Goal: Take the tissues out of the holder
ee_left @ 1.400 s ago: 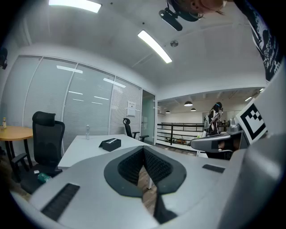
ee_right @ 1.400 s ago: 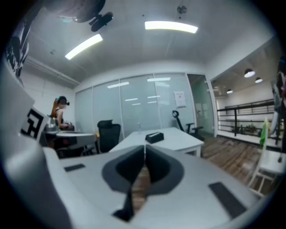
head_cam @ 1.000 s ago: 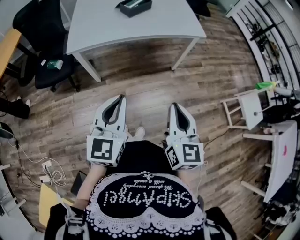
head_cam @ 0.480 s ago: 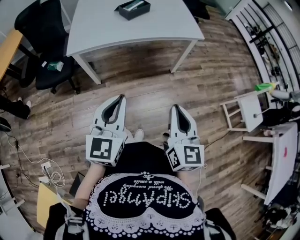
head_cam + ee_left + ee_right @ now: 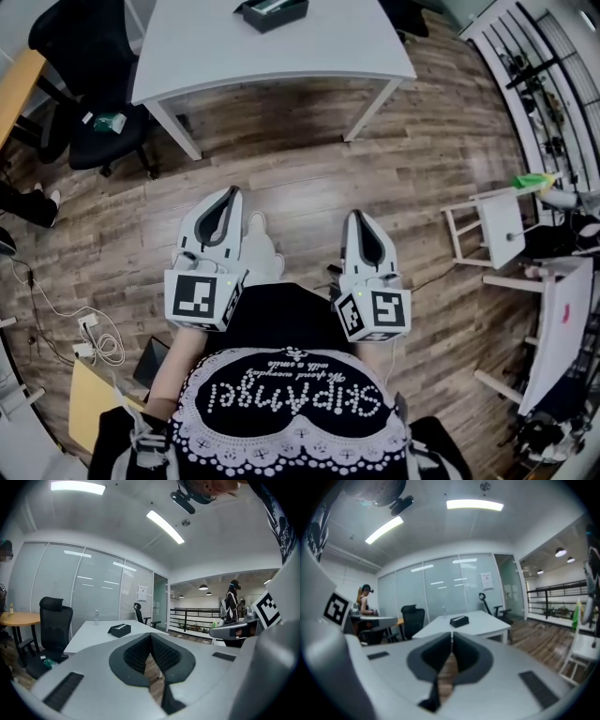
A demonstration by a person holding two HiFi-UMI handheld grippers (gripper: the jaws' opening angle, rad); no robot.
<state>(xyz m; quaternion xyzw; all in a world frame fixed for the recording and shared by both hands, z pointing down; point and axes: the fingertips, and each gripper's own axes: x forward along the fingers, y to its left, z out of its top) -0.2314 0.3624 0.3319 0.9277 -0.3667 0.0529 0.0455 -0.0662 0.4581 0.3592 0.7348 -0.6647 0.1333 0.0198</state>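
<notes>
Wooden floor [image 5: 309, 178] separates the holder [image 5: 271, 11], on the counter [image 5: 281, 52] at 12 o'clock, from left gripper [image 5: 230, 194] and right gripper [image 5: 357, 217], both jaws clenched empty; left looks nearer.

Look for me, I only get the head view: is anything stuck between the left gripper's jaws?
Observer: No. In the left gripper view, the left gripper has its jaws together with nothing between them.
Operator: And the other one?
Observer: The right gripper looks the same in its own view: jaws together, empty.
Operator: Is the tissue holder all alone on the table?
Observer: No. The left gripper view shows a clear bottle standing on the white table, farther back than the black tissue holder.
</notes>
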